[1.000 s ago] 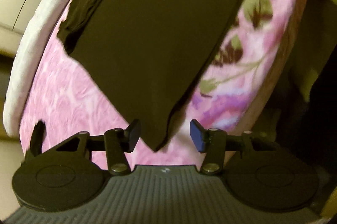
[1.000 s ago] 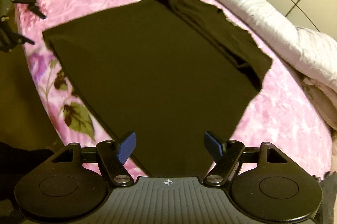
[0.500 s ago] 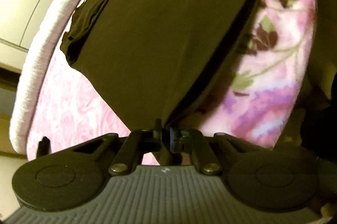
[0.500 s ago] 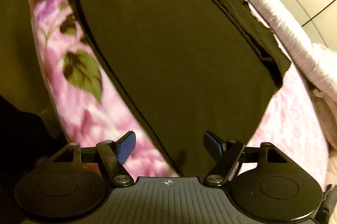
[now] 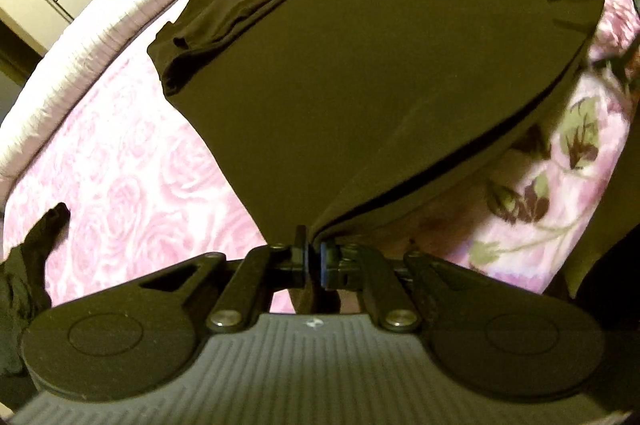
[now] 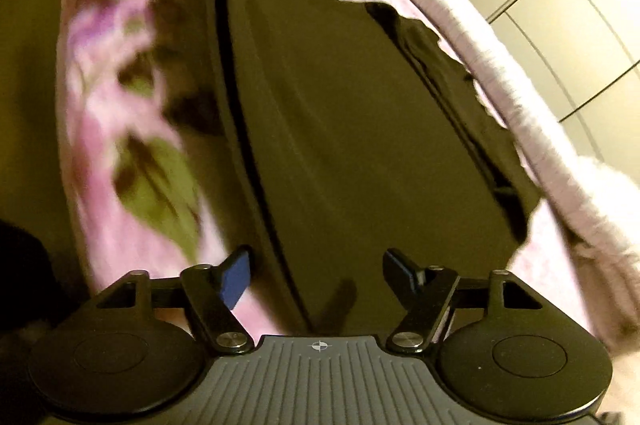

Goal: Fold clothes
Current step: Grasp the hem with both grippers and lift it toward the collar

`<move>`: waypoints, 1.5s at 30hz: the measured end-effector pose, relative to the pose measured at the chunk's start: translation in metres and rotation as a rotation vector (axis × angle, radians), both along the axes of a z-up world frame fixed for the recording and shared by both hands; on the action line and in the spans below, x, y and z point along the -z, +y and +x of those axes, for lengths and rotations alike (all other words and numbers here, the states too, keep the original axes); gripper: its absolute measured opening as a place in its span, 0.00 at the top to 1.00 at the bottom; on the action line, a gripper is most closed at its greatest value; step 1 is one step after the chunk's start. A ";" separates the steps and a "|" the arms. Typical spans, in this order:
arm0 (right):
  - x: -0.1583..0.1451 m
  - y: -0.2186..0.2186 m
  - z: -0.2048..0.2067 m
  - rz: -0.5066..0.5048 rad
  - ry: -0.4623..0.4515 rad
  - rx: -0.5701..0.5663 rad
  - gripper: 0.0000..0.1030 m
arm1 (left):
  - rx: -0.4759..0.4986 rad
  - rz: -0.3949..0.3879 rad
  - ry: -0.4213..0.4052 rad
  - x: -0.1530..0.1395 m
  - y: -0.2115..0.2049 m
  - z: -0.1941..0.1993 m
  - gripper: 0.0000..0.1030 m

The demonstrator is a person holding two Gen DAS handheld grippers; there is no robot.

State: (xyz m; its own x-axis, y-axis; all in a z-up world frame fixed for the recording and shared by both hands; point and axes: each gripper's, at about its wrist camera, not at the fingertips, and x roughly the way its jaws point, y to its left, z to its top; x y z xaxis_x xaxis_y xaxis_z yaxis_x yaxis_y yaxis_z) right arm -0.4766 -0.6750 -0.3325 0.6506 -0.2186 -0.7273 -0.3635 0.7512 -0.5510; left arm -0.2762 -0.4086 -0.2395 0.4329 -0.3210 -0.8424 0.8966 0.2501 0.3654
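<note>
Dark garment (image 5: 380,73) on the bed, one corner pinched and lifted

The garment lies spread over the pink floral bedspread (image 5: 132,177), its far edge bunched in folds. The left tongs (image 5: 314,259) are clamped on the near corner; the right tongs (image 6: 316,275) gape wide over the other corner, gripping nothing (that view is blurred). With only one corner held, a pull could drag the cloth askew. A second ago the left tongs were open too and the corner lay flat.

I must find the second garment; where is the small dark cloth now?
In the left wrist view, the small dark cloth lies at the far left edge on the pink bedspread, apart from the dark shirt.
</note>
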 end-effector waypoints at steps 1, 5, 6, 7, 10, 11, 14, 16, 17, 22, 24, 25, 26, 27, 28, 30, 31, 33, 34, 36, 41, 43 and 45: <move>0.002 -0.010 -0.003 -0.026 0.010 0.020 0.49 | 0.003 0.006 -0.003 0.000 0.000 0.000 0.96; 0.009 -0.051 -0.011 -0.106 0.067 0.090 0.73 | 0.043 0.034 -0.030 0.000 -0.001 0.002 0.96; 0.011 -0.061 -0.013 -0.120 0.084 0.100 0.80 | 0.062 0.043 -0.035 -0.002 -0.001 0.001 0.96; 0.009 -0.065 -0.013 -0.121 0.097 0.088 0.87 | 0.082 0.052 -0.039 -0.003 -0.002 0.000 0.96; -0.002 -0.074 -0.012 -0.095 0.136 0.036 0.98 | 0.140 0.080 -0.054 -0.007 -0.003 -0.003 0.96; -0.009 -0.076 -0.012 -0.072 0.152 0.025 0.98 | 0.159 0.089 -0.058 -0.008 -0.004 -0.004 0.97; -0.034 -0.082 -0.013 -0.008 0.185 -0.001 0.98 | 0.258 0.131 -0.072 -0.016 0.003 -0.015 0.97; -0.052 -0.088 -0.018 0.001 0.196 -0.019 0.98 | 0.285 0.138 -0.072 -0.024 0.011 -0.023 0.98; -0.061 -0.090 -0.020 0.006 0.199 -0.026 0.98 | 0.286 0.138 -0.073 -0.028 0.014 -0.026 0.98; -0.099 -0.077 -0.039 0.065 0.221 -0.043 0.98 | 0.274 0.134 -0.073 -0.052 0.031 -0.044 0.98; -0.111 -0.070 -0.048 0.076 0.238 -0.058 0.98 | 0.272 0.137 -0.060 -0.062 0.039 -0.054 0.98; -0.115 -0.067 -0.056 0.084 0.252 -0.067 0.98 | 0.270 0.140 -0.048 -0.066 0.043 -0.061 0.98; -0.120 -0.064 -0.064 0.092 0.266 -0.077 0.98 | 0.270 0.144 -0.033 -0.071 0.048 -0.069 0.98; -0.124 -0.061 -0.073 0.104 0.282 -0.082 0.98 | 0.268 0.150 -0.018 -0.074 0.054 -0.079 0.98; -0.127 -0.058 -0.083 0.118 0.298 -0.086 0.98 | 0.266 0.158 0.003 -0.076 0.059 -0.089 0.98; -0.135 -0.053 -0.101 0.147 0.329 -0.085 0.98 | 0.263 0.170 0.049 -0.080 0.069 -0.110 0.98; -0.139 -0.051 -0.111 0.160 0.344 -0.083 0.98 | 0.262 0.178 0.074 -0.082 0.073 -0.121 0.98; -0.145 -0.047 -0.129 0.185 0.381 -0.085 0.98 | 0.258 0.196 0.123 -0.085 0.081 -0.142 0.98; -0.148 -0.044 -0.138 0.198 0.400 -0.086 0.98 | 0.253 0.205 0.143 -0.086 0.084 -0.149 0.98; -0.153 -0.042 -0.150 0.213 0.429 -0.101 0.98 | 0.244 0.220 0.172 -0.087 0.088 -0.158 0.98; -0.175 -0.052 -0.147 0.221 0.428 -0.121 0.98 | 0.218 0.195 0.130 -0.112 0.069 -0.129 0.98; -0.192 -0.069 -0.125 0.209 0.384 -0.121 0.98 | 0.215 0.168 0.086 -0.129 0.053 -0.093 0.98; -0.207 -0.087 -0.097 0.191 0.344 -0.125 0.98 | 0.219 0.138 0.042 -0.145 0.036 -0.055 0.98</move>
